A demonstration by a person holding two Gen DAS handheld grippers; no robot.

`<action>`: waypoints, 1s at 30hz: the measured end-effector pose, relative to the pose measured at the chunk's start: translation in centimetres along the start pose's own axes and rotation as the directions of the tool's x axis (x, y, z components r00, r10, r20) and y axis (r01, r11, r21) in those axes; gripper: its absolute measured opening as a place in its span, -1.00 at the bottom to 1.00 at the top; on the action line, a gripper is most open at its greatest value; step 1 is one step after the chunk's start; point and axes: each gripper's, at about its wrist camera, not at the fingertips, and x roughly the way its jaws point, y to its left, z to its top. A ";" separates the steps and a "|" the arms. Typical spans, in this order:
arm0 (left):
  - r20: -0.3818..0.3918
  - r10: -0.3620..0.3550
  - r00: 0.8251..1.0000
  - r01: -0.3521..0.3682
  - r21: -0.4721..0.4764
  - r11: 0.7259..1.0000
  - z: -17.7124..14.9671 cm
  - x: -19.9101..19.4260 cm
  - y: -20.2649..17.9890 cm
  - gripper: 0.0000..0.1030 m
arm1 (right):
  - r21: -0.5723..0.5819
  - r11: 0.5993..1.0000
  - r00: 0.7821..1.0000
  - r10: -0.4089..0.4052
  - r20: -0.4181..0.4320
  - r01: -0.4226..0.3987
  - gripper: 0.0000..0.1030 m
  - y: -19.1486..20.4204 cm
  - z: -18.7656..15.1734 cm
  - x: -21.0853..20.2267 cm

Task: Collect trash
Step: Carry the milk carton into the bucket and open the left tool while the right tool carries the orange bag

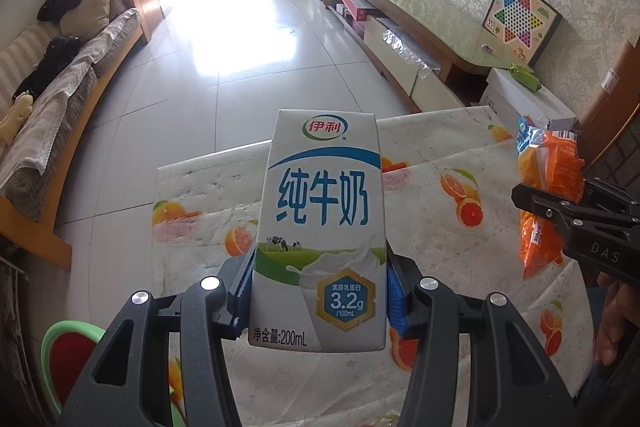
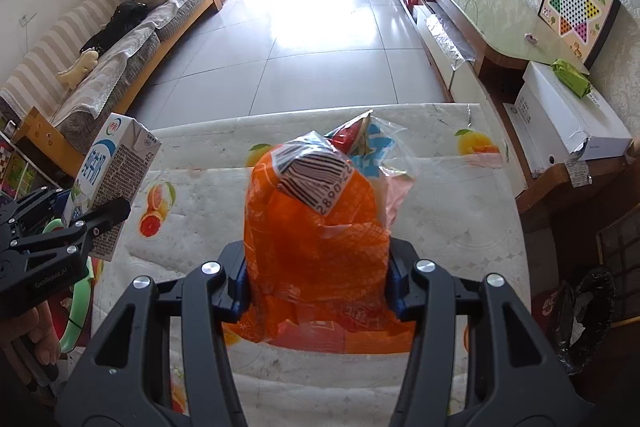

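The left gripper point(image 1: 320, 301) clamps a milk carton point(image 1: 320, 227) above the fruit-print table point(image 1: 460, 267); the right gripper point(image 2: 318, 277) pinches a crumpled orange wrapper point(image 2: 316, 247) likewise; that slick film could slide out, I'd guess, before reaching the bin point(image 2: 580, 323)

The table point(image 2: 448, 211), covered in a fruit-print cloth, lay bare across the middle and right of the right wrist frame. The left gripper point(image 2: 96, 211) with its milk carton point(image 2: 116, 179) blocked the left edge. A cabinet point(image 2: 460, 7) and a white box point(image 2: 568, 115) lined the right side. In the upper centre, open tiled floor point(image 2: 312, 39) stretched away, bounded by a sofa point(image 2: 120, 39) at upper left.
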 end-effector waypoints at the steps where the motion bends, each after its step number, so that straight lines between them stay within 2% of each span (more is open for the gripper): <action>1: 0.012 0.002 1.000 -0.002 -0.013 1.000 -0.4 -1.2 0.4 -0.05 | -0.015 1.000 1.000 0.002 0.008 -0.001 -0.04 0.4 -0.3 -0.9; 8: 0.099 0.050 0.994 -0.040 -0.097 0.994 -4.2 -9.3 3.2 -0.05 | -0.100 0.995 0.998 0.028 0.051 -0.022 -0.04 4.4 -2.3 -6.2; 14: 0.150 0.087 0.985 -0.061 -0.169 0.984 -7.6 -14.6 6.3 -0.05 | -0.180 0.983 0.996 0.059 0.067 -0.046 -0.04 8.4 -4.1 -8.6; 22: 0.145 0.170 0.975 -0.125 -0.280 0.952 -11.6 -17.5 12.2 -0.05 | -0.277 0.956 0.991 0.117 0.062 -0.096 -0.04 14.4 -5.2 -9.3; 30: 0.099 0.240 0.966 -0.187 -0.376 0.908 -14.8 -18.0 17.5 -0.05 | -0.347 0.926 0.985 0.168 0.030 -0.148 -0.04 19.7 -5.8 -8.3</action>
